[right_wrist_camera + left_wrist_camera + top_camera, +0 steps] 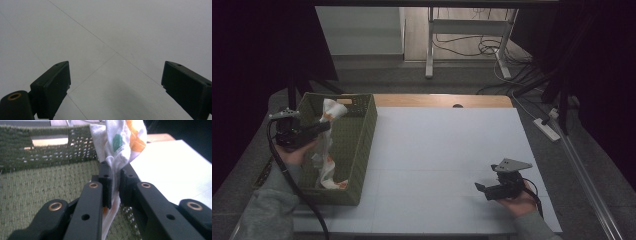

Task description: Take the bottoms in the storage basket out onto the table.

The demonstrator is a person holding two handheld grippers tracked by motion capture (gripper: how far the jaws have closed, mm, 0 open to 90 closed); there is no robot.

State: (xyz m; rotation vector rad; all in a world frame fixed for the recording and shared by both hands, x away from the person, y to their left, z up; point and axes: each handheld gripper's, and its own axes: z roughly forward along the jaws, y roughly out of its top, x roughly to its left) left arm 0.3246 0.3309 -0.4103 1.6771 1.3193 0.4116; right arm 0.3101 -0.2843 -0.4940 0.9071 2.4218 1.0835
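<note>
Two grippers out. Left gripper [323,126] at nine o'clock on the table [447,150], over the green basket [362,145], jaws clamped on a white cloth [328,145] with orange and green spots; cloth pulled up tall, lower end trailing inside the basket. Right gripper [482,190] at four o'clock, low over bare white tabletop, jaws spread wide, nothing between them.

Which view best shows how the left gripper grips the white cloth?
The left gripper view: the left gripper pinches the cloth between its pads, close up. The high view shows the cloth draping into the green basket, grip small. The right gripper view faces the table.
</note>
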